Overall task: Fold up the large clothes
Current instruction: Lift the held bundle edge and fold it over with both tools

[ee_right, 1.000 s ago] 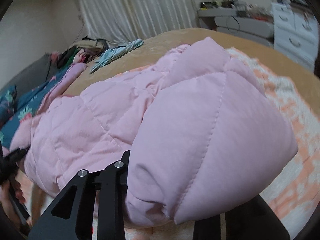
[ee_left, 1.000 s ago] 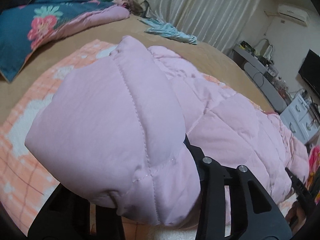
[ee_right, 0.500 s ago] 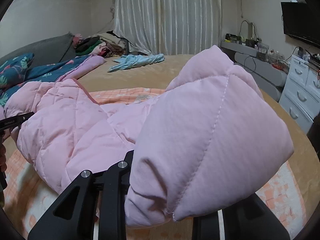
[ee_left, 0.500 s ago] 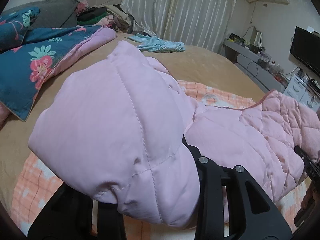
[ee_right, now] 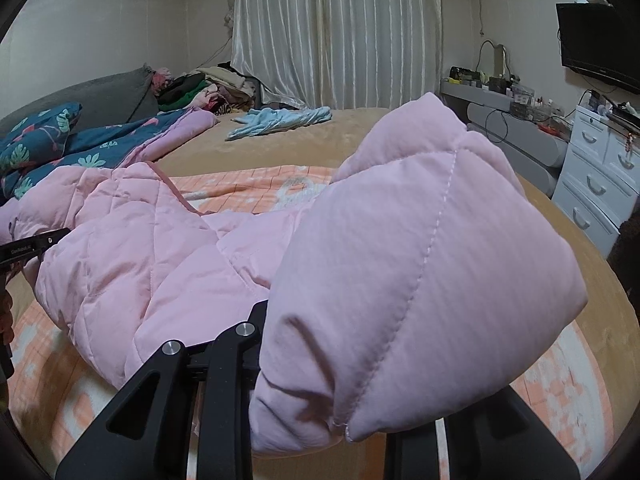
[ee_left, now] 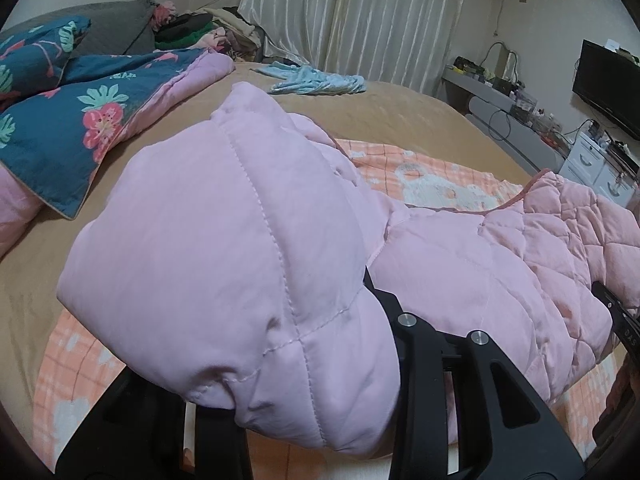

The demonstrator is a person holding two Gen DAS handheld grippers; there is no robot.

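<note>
While I look through both wrist cameras, I count one pink puffy jacket (ee_left: pixel 460 280), and it is the only big piece of clothing I am holding. I have two claws. My left claw (ee_left: pixel 304 412) is clenched on one puffy corner of the jacket, and that corner bulges up over the black fingers and hides their tips. My right claw (ee_right: pixel 348 412) is clenched on another puffy corner (ee_right: pixel 420 280) in the same way.

The jacket is lifted a little above the bed (ee_left: pixel 380 120), right over one orange checked blanket (ee_left: pixel 440 184) that lies on the tan bed cover. Its long side runs from one claw across to the other, so it hangs sideways in front of me. In the left view it stretches off to the right, where the quilted lining (ee_left: pixel 568 224) shows. In the right view it stretches off to the left.

Farther back I count one blue flower quilt (ee_left: pixel 60 132), one light blue cloth (ee_right: pixel 280 120) lying flat on the bed, and one pile of clothes (ee_right: pixel 200 88) near the white curtain (ee_right: pixel 336 32). One black TV (ee_right: pixel 596 44) hangs on the wall, and one white chest of drawers (ee_right: pixel 600 176) stands under it.
</note>
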